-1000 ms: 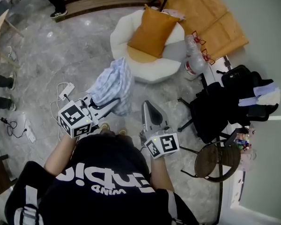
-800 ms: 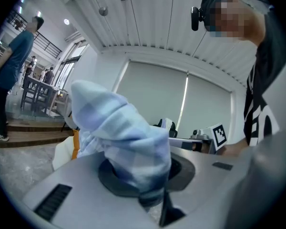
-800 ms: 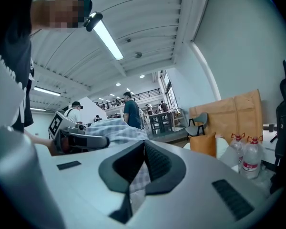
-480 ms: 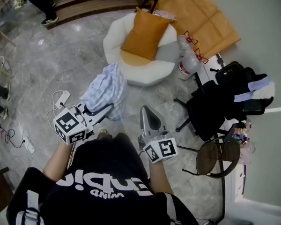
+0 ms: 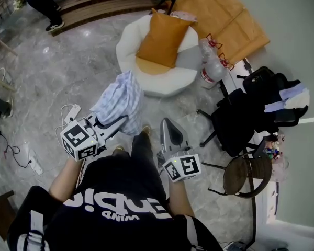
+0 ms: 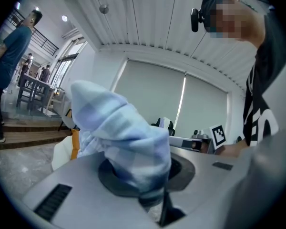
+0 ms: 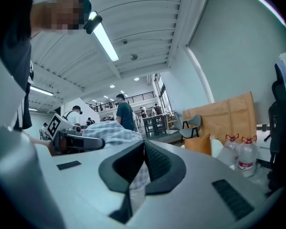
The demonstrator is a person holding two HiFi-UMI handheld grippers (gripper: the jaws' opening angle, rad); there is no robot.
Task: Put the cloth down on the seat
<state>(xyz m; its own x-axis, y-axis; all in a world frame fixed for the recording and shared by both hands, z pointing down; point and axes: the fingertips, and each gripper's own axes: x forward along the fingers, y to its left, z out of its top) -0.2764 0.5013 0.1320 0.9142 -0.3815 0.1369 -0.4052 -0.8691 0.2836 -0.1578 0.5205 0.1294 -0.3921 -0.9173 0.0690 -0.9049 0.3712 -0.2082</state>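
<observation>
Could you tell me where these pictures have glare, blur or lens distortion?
Head view: sharp and evenly lit, with small bright reflections on the polished floor. Left gripper view: strong fisheye bending and dark corners; the checked cloth, close to the lens, looks soft. Right gripper view: the same fisheye bending and dark corners; the ceiling lamp is overexposed.

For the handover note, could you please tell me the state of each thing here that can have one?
Cloth: bunched, in the air, short of the seat.
Left gripper: shut on the cloth.
Right gripper: shut, empty.
Seat: no cloth on it yet.
Cushion: leaning on the seat.
</observation>
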